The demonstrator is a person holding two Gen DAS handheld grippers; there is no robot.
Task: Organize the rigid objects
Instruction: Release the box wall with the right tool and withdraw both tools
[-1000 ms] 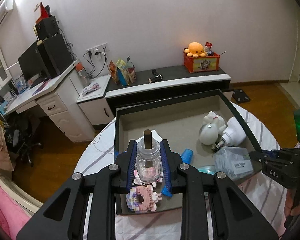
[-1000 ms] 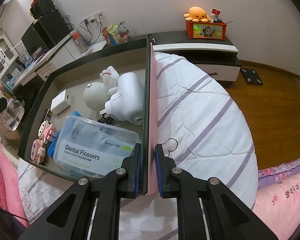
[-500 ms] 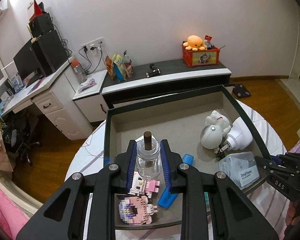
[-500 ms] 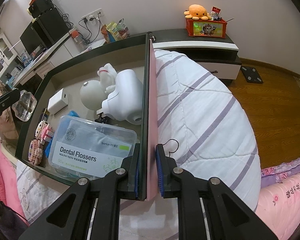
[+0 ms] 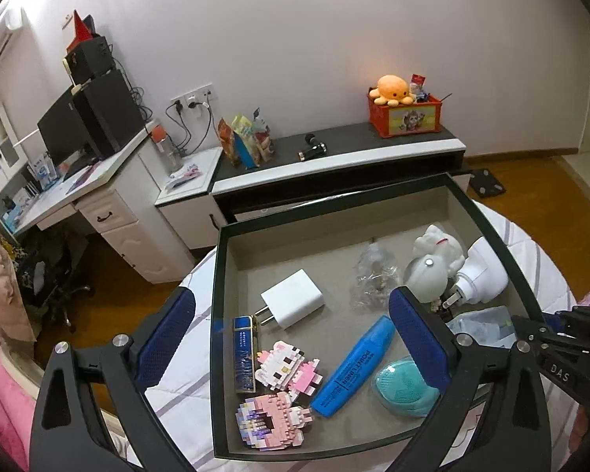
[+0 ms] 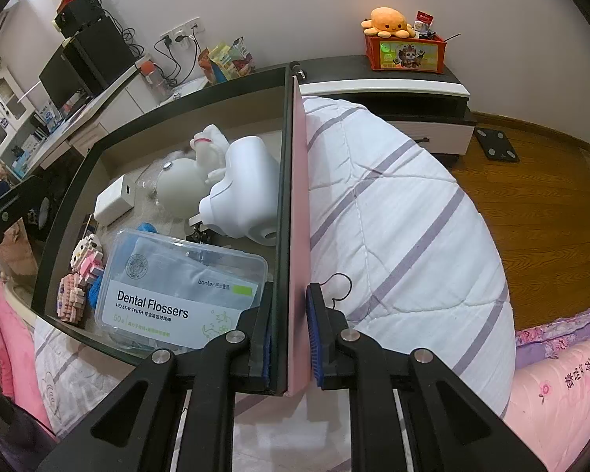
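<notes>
A dark-rimmed box (image 5: 334,212) lies on the striped quilt. My left gripper (image 5: 291,303) hangs over its near left part, its jaws opening wide with nothing between them. A small glass bottle (image 5: 373,271) lies blurred on the box floor, beyond the white charger (image 5: 293,303). Also in the box are a blue lighter (image 5: 244,350), two pink block figures (image 5: 287,365), a blue highlighter (image 5: 354,365), a teal brush (image 5: 401,389), white figurines (image 5: 436,263) and a floss case (image 6: 181,295). My right gripper (image 6: 289,314) is shut on the box's right wall (image 6: 291,196).
The quilt (image 6: 393,216) falls away to a wooden floor (image 6: 531,204) on the right. Behind the box stand a low cabinet (image 5: 334,165) with a red crate (image 5: 405,118) and a desk (image 5: 90,192) at the left. Pink bedding (image 6: 562,393) lies near the front.
My left gripper's jaws have sprung apart and the glass bottle has left them; it now lies deeper in the box. The right gripper keeps its grip on the box wall.
</notes>
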